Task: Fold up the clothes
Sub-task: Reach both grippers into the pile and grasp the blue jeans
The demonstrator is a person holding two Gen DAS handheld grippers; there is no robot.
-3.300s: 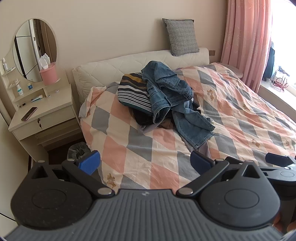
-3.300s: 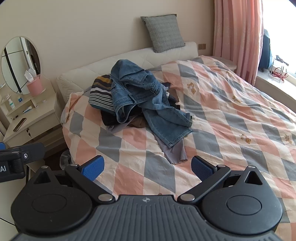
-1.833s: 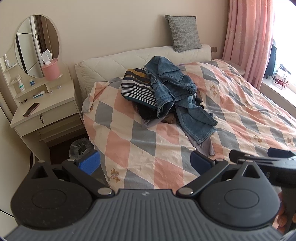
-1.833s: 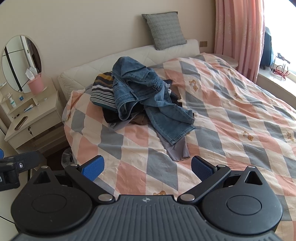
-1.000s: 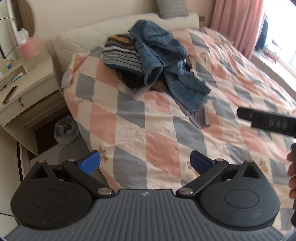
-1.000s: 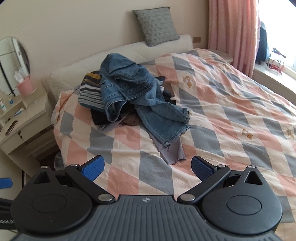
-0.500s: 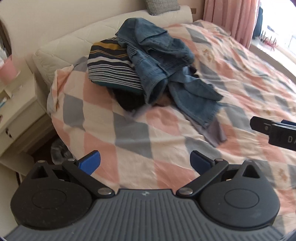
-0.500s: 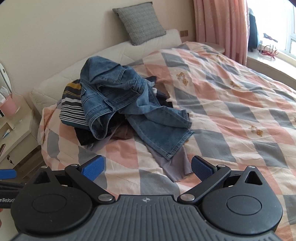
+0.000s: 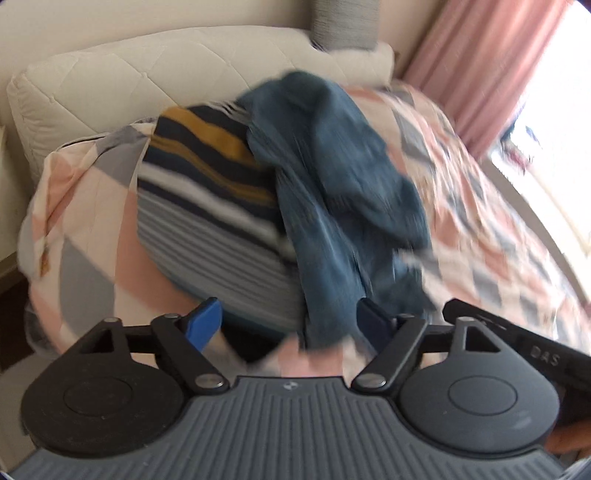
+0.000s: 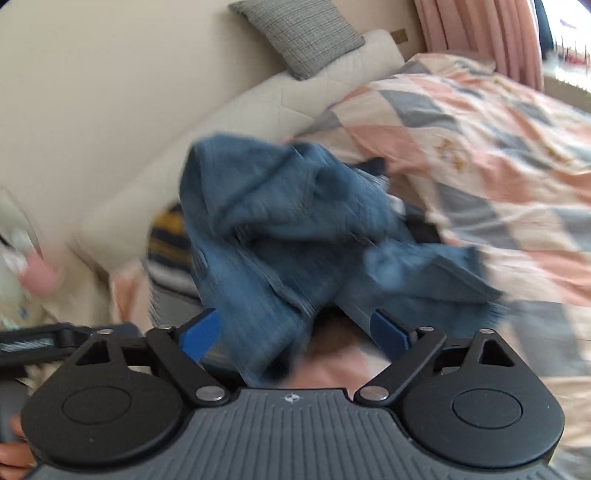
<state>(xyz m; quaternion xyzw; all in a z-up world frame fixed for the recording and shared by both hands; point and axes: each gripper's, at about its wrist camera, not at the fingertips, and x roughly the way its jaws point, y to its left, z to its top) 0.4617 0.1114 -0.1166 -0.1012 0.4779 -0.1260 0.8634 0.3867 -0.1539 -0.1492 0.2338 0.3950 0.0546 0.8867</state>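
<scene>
A heap of clothes lies on the bed near the headboard, blurred by motion in both views. On top is a blue denim jacket (image 9: 332, 192) (image 10: 288, 221); to its left lies a navy, white and mustard striped top (image 9: 207, 192) (image 10: 168, 240). My left gripper (image 9: 288, 325) is open, its blue fingertips (image 9: 203, 323) at the front edge of the heap, the jacket's hanging fold between them. My right gripper (image 10: 295, 332) is open too, close over the jacket's lower folds. Nothing is held.
The bed has a quilt (image 10: 480, 122) of pink, grey and cream diamonds and a padded cream headboard (image 9: 110, 81). A grey cushion (image 10: 299, 33) leans on the wall. Pink curtains (image 9: 480, 66) hang at the right. The other gripper's black body (image 9: 517, 347) shows at lower right.
Both grippers have moved forward and down to the clothes heap, which now fills each view. Both stay open. The dressing table and mirror have slid out of the left wrist view.
</scene>
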